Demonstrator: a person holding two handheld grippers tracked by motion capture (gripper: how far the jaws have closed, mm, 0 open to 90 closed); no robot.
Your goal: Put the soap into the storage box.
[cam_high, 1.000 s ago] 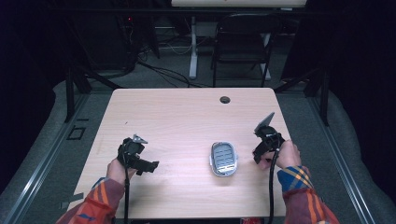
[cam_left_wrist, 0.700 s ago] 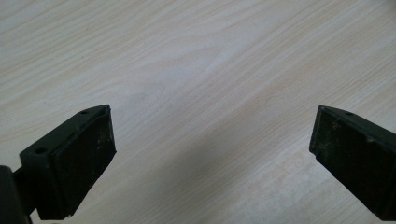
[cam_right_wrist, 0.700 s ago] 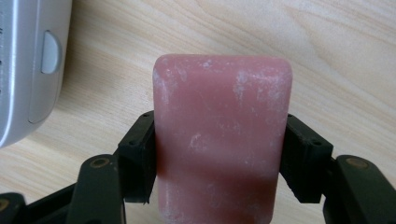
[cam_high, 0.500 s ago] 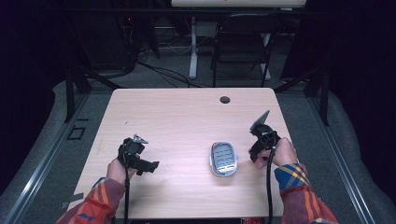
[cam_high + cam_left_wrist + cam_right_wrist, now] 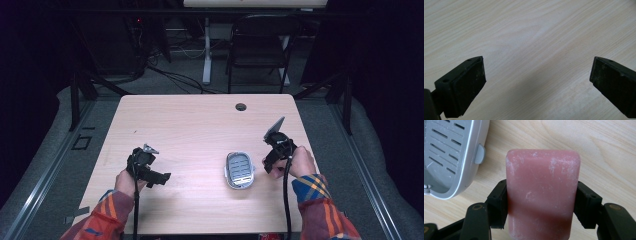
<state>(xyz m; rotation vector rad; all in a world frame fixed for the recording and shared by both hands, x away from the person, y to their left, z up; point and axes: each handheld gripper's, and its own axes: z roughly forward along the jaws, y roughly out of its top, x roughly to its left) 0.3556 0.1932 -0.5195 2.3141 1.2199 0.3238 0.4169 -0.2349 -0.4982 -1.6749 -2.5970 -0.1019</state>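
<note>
A pink bar of soap (image 5: 542,192) stands between the jaws of my right gripper (image 5: 541,203), which is shut on its two long sides. Just to its left lies a grey slotted soap dish (image 5: 447,155). In the high view the soap dish (image 5: 239,169) rests on the table right of centre, and my right gripper (image 5: 272,156) hangs close to its right edge. My left gripper (image 5: 159,177) is over the front left of the table, and its jaws stand wide apart above bare wood. The left gripper (image 5: 537,75) holds nothing.
The light wooden table (image 5: 190,125) has a round cable hole (image 5: 241,106) near its far edge. A dark chair (image 5: 257,50) and a white desk leg (image 5: 206,50) stand beyond the table. Cables trail from both grippers toward the front edge.
My right gripper has moved left, closer to the soap dish. The left gripper has stayed where it was.
</note>
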